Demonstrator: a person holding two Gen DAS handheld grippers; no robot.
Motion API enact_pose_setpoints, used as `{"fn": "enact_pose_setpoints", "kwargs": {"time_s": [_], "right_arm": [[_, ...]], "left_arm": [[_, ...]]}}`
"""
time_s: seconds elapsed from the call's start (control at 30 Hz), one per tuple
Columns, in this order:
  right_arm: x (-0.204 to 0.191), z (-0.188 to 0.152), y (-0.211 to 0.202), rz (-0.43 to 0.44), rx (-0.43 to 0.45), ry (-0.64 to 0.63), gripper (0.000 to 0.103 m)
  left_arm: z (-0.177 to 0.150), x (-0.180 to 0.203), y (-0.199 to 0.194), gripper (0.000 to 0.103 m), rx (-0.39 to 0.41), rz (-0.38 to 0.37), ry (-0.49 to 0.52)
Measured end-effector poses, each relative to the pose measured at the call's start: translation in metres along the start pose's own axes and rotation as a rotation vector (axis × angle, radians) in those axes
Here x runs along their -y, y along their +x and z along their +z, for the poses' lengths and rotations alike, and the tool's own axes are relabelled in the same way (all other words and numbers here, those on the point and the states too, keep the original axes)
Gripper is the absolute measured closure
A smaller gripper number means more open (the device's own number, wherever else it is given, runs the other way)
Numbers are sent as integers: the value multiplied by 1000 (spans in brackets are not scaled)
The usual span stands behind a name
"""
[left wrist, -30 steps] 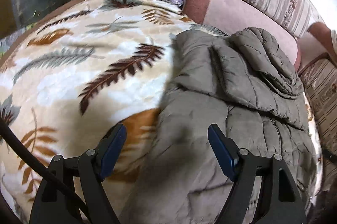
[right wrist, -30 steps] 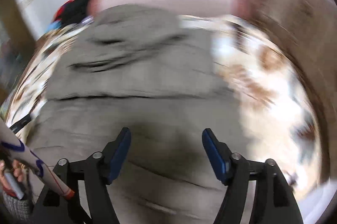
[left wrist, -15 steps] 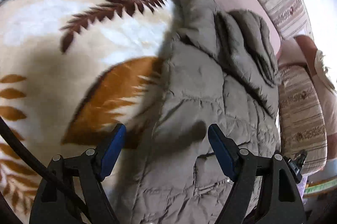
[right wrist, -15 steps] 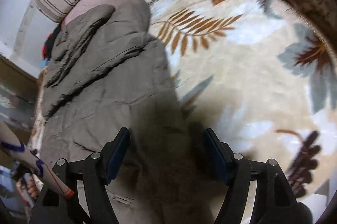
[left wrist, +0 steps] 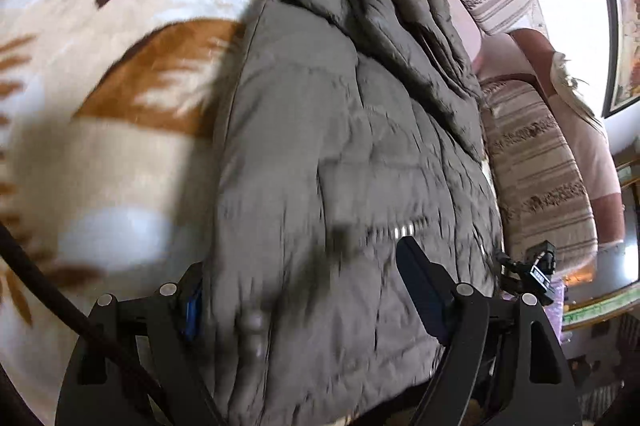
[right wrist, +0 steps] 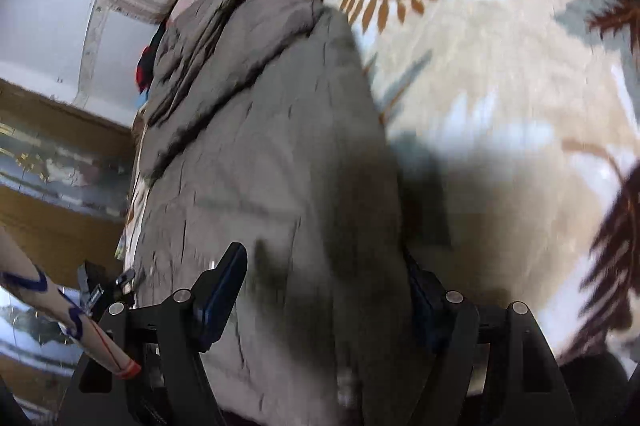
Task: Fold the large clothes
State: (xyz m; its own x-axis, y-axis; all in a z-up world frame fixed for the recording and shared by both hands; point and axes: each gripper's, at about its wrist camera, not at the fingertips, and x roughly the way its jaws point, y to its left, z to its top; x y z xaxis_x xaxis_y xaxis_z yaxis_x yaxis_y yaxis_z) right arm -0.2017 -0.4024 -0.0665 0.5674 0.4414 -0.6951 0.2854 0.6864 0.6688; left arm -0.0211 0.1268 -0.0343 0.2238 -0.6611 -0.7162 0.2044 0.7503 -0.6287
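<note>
- The blanket [left wrist: 120, 154] with the leaf print covers pretty much the whole work surface, and a striped sofa back [left wrist: 532, 166] runs along the far side.
- The jacket [left wrist: 340, 154], a puffy grey-brown one, lies on that blanket already folded into a long narrow strip, with its hood end bunched up at the far end near the sofa. The right view shows the same jacket [right wrist: 272, 166] from the other edge.
- The left gripper [left wrist: 304, 302] sits at the near end of the jacket with its jaws spread wide, the fabric bulging up between them. One finger is half buried behind the jacket's left edge, the other rests on top near the zipper [left wrist: 396, 230].
- The right gripper [right wrist: 324, 286] mirrors it on the jacket's right edge, also spread wide and not pinching anything yet.
- Looks like the grab-the-hem step: both tools are straddling the near corners, so probably the lengthwise fold toward the hood is coming.
- Next move likely needs both to close on all the layers at once. Puffy fabric is slippery and thick, so a shallow bite could let the inner layer slide out.
- Frames are a bit smeared near the fingers, so actual contact is hard to call.
</note>
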Motion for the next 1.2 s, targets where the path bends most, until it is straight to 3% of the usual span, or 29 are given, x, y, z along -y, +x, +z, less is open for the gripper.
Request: {"fn": "enact_pose_setpoints", "kwargs": {"time_s": [0.23,0.4,0.5,0.7,1.0,1.03,1.07,1.1,1.13,1.2], "right_arm": [[2,-41,2,90,-91,6,27],[0,-59,-1,149,-98,-23,29],[-2,-71,7,156,-133,-26,37],[-15,-84,21,163,-153,-30,54],[-29,-86,36,132,-140,-34,54],[-26,-85,36,124,-137,-19,54],[-26,-84,38,107,-127,1,54],[-24,-84,38,89,-118,7,60],[-25,-84,36,58,-109,0,72],[-34,-83,27,13,-83,-38,79]], "left_arm": [[-24,-11,-8,22,-2,-114,-14],[-37,-11,-8,22,-26,-182,-10],[-46,-2,-2,22,-59,-194,27],[-62,12,8,22,-74,-110,75],[-69,33,17,22,-61,44,136],[-68,35,18,25,-55,74,124],[-66,38,19,40,-50,124,120],[-64,42,20,63,-49,168,125],[-62,46,19,70,-50,240,136],[-58,52,10,79,-35,245,133]]}}
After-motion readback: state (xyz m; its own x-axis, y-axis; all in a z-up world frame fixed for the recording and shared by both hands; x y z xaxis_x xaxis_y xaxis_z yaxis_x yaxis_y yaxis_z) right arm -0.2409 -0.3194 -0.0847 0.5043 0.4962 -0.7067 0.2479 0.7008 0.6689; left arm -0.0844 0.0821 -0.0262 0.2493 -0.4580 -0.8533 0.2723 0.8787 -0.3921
